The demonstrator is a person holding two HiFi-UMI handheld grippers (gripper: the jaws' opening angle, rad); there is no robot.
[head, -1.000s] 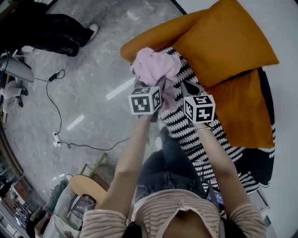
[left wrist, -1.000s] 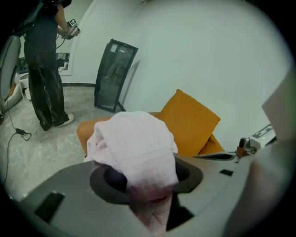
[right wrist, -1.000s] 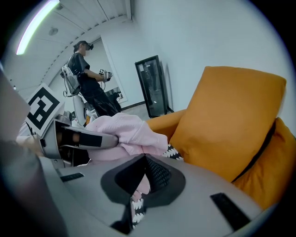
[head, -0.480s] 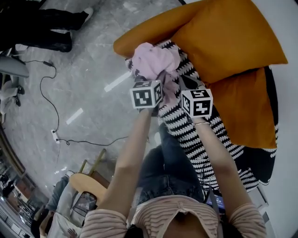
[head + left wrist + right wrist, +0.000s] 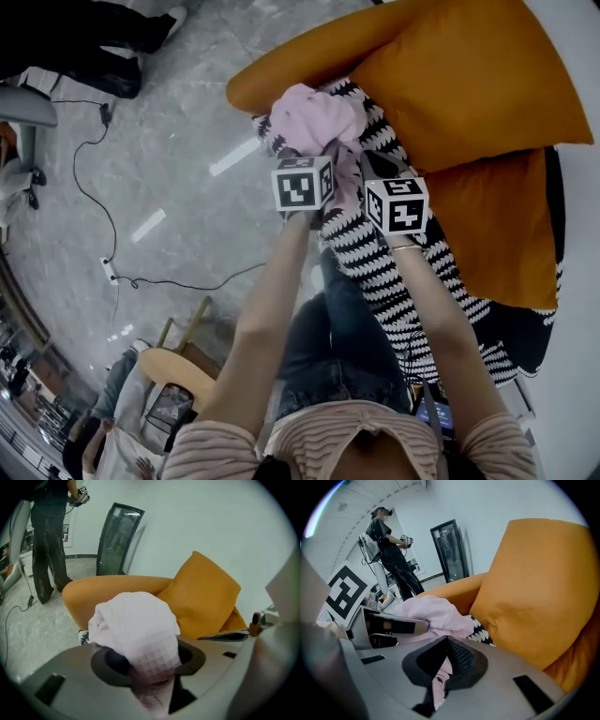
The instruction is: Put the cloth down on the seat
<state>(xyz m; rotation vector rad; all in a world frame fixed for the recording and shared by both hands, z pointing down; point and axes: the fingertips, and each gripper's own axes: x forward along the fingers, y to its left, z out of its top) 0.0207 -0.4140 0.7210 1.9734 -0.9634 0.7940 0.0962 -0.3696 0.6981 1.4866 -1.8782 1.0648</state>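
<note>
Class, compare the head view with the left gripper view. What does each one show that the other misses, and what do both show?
Only the head view shows the person's forearms and a wooden chair on the floor. Only the left gripper view shows the left gripper with its jaws closed on the pink cloth, and a dark-framed glass panel at the wall. Both views show the bunched pink cloth and the orange cushion behind it.

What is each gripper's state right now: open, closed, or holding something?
Left gripper: closed on the pink cloth.
Right gripper: closed on a fold of the same cloth.
</note>
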